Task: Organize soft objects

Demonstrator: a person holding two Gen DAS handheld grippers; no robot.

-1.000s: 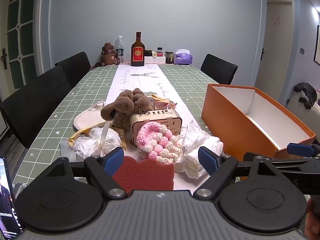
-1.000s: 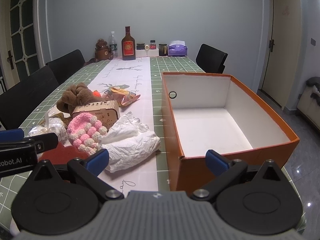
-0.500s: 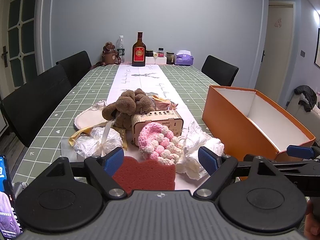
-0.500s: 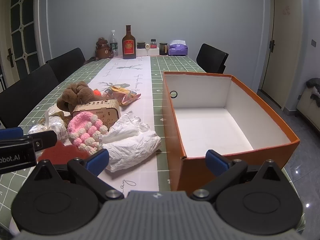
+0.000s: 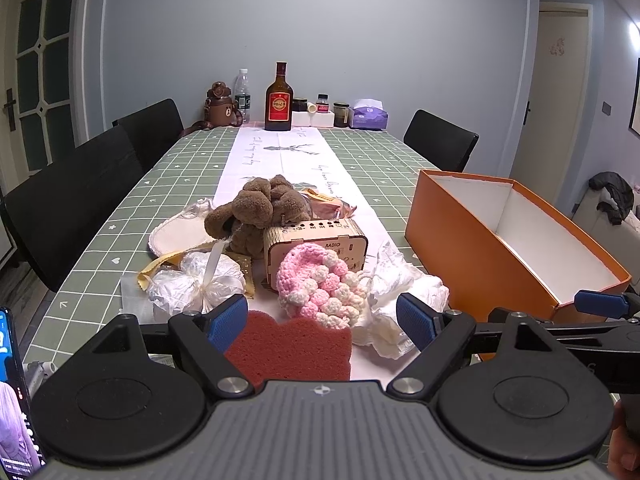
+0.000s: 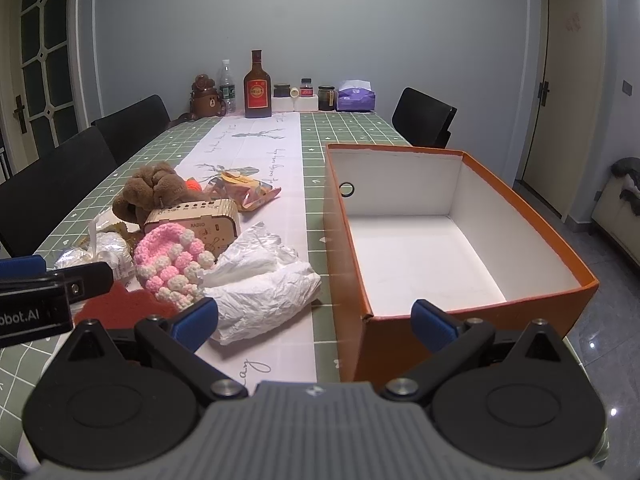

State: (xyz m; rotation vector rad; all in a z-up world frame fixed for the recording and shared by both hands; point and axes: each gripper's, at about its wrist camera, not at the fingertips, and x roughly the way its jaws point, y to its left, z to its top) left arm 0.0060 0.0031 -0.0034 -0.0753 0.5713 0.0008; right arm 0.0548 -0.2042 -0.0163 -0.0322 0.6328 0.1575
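A pile of soft things lies on the table runner: a brown plush toy, a pink and white crochet piece, a red sponge, crumpled white plastic bags and a white wrapped bundle. The pile leans on a wooden radio box. My left gripper is open just above the near edge of the sponge, holding nothing. An open orange box with a white, bare inside stands to the right. My right gripper is open over the box's near left corner.
At the far end of the table stand a brown bottle, a water bottle, jars and a purple tissue pack. Black chairs line the left side and one stands at the far right. A phone shows at the lower left.
Both grippers have drawn back and tilted slightly, so the pile and the box sit a little lower and farther in view. Nothing was grasped.
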